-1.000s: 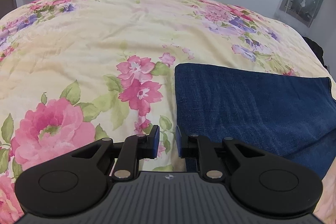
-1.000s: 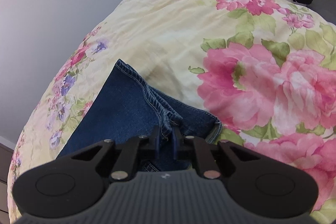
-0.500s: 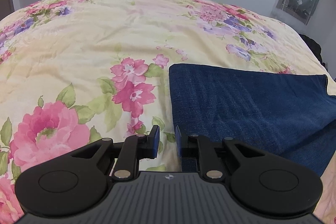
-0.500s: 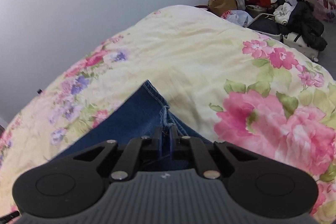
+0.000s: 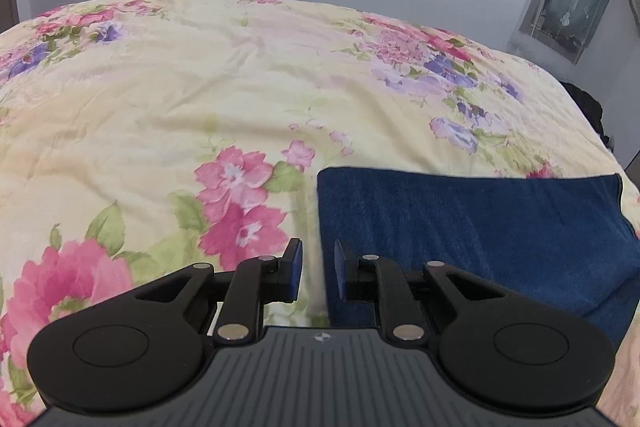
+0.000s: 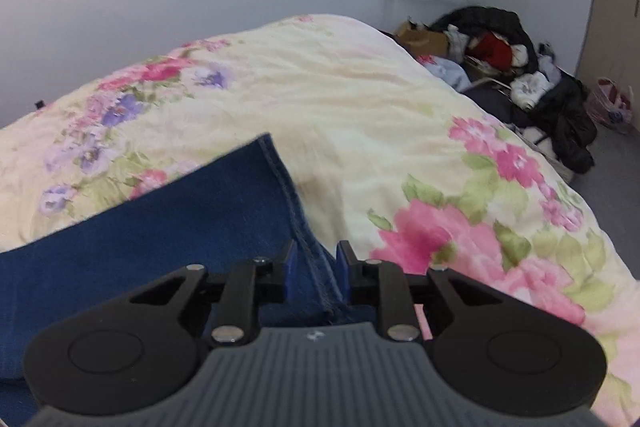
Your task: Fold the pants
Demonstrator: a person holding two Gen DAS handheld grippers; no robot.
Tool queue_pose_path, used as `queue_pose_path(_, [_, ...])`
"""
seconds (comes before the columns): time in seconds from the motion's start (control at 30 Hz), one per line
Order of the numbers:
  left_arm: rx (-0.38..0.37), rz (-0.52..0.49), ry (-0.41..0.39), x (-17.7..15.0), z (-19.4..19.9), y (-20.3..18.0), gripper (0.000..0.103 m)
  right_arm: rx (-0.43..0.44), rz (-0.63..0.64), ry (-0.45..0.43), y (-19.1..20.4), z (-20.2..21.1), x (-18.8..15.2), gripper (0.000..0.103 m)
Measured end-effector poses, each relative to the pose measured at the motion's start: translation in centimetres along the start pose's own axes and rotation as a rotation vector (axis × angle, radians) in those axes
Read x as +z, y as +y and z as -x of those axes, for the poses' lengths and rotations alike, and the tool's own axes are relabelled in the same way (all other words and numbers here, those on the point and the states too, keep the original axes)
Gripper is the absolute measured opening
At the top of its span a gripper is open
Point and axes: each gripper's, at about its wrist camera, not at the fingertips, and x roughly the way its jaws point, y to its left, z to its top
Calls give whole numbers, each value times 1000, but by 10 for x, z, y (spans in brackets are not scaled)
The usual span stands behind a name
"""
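Nearest in the left wrist view, the left gripper [image 5: 317, 273] hangs with a narrow gap between its pads, nothing clamped, over the folded edge of the pants [image 5: 472, 227]. These lie flat on the bed [image 5: 200, 99], long axis running from lower centre to the right edge. In the right wrist view the right gripper [image 6: 313, 269] is opening, the stitched hem between its pads but not pinched. Bare floral quilt spreads left and beyond. Farther off, at upper right, a heap of clothes [image 6: 520, 75] sits past the bed's edge.
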Motion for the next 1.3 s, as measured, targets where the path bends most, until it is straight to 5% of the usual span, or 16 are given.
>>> queue_pose_path(0.3, [27,-32,4,31,-83,-13,19,12,12,50,13,-67,-3,0])
queue_pose_path(0.53, [78,-51,40,28,-122,-12,19,18,6,83,-2,-97,-26,0])
queue_pose_path(0.73, [88,-30,-7,33,-86,-11,19,-69,-7,91,-11,-88,-21,0])
queue_pose_path(0.93, [4,-146,-1,3,-26,-30,19,35,75,-21,5,-33,-28,0])
queue_pose_path(1.13, [-48,-236,58,-47,3,-45,15,81,187,-16,35,-23,-48,0])
queue_pose_path(1.3, [-52,-160,138,-75,-7,-33,13,80,114,7,27,-31,-53,0])
